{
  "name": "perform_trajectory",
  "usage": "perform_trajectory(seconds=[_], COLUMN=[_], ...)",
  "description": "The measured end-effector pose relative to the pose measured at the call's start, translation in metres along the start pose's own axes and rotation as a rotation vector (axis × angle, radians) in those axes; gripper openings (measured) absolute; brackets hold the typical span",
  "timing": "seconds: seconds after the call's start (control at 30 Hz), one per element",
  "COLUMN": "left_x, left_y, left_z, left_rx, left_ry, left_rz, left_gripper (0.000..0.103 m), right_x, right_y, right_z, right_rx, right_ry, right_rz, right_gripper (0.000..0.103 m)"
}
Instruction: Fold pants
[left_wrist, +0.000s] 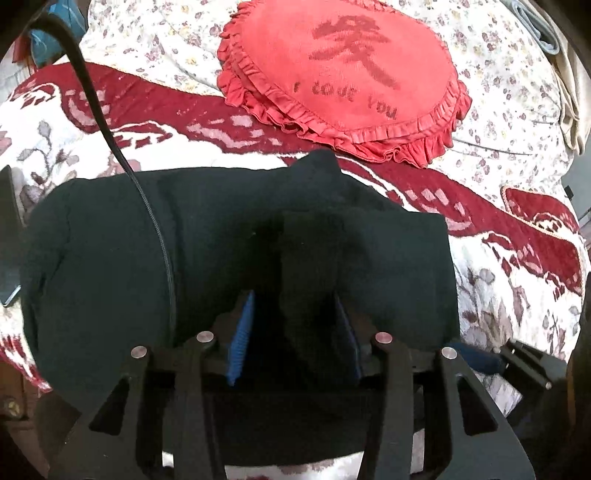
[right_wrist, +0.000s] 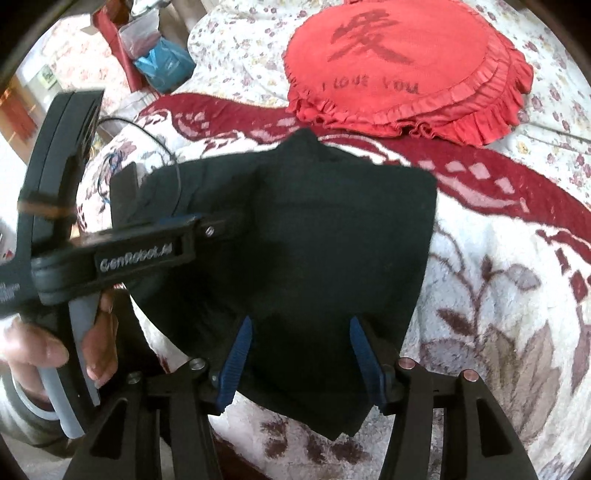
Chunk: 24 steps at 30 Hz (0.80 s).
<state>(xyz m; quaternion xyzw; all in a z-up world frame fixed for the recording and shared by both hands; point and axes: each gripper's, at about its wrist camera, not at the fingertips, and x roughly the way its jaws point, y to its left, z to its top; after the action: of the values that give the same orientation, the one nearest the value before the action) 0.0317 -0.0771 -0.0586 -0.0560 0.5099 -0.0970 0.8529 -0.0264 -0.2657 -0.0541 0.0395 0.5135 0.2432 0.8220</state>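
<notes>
Right wrist: black pants (right_wrist: 295, 236) folded into compact block (bedspread (right_wrist: 498, 295) beneath).

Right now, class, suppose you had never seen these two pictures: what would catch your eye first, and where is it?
First, the red frilled cushion at the top, lying on the flowered bedspread. Next, the dark folded pants in the middle, on the red and white blanket. Close to the camera, blue-padded tongs straddle the cloth: the right tongs and the left tongs.
</notes>
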Motion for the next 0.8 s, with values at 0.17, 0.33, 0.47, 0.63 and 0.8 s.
perform_trajectory(seconds=[0.17, 0.33, 0.47, 0.63, 0.8], left_x=[-0.016, -0.028, -0.035, -0.034, -0.031], left_y=[0.006, 0.022, 0.032, 0.042, 0.046], left_z=[-0.005, -0.011, -0.014, -0.015, -0.016], left_rx=[-0.003, -0.029, -0.047, -0.073, -0.092], left_ry=[-0.022, -0.032, -0.039, -0.032, -0.015], left_rz=[0.026, 0.046, 0.066, 0.061, 0.055], left_gripper=[0.043, 0.043, 0.043, 0.043, 0.043], right_x=[-0.008, -0.001, 0.011, 0.027, 0.043], right_y=[0.001, 0.006, 0.020, 0.032, 0.044], right_z=[0.009, 0.022, 0.031, 0.037, 0.038], right_rx=[0.003, -0.001, -0.036, -0.056, -0.103], right_ry=[-0.029, -0.038, -0.026, -0.002, 0.026], right_rz=[-0.007, -0.024, -0.017, 0.006, -0.030], right_gripper=[0.054, 0.054, 0.054, 0.054, 0.054])
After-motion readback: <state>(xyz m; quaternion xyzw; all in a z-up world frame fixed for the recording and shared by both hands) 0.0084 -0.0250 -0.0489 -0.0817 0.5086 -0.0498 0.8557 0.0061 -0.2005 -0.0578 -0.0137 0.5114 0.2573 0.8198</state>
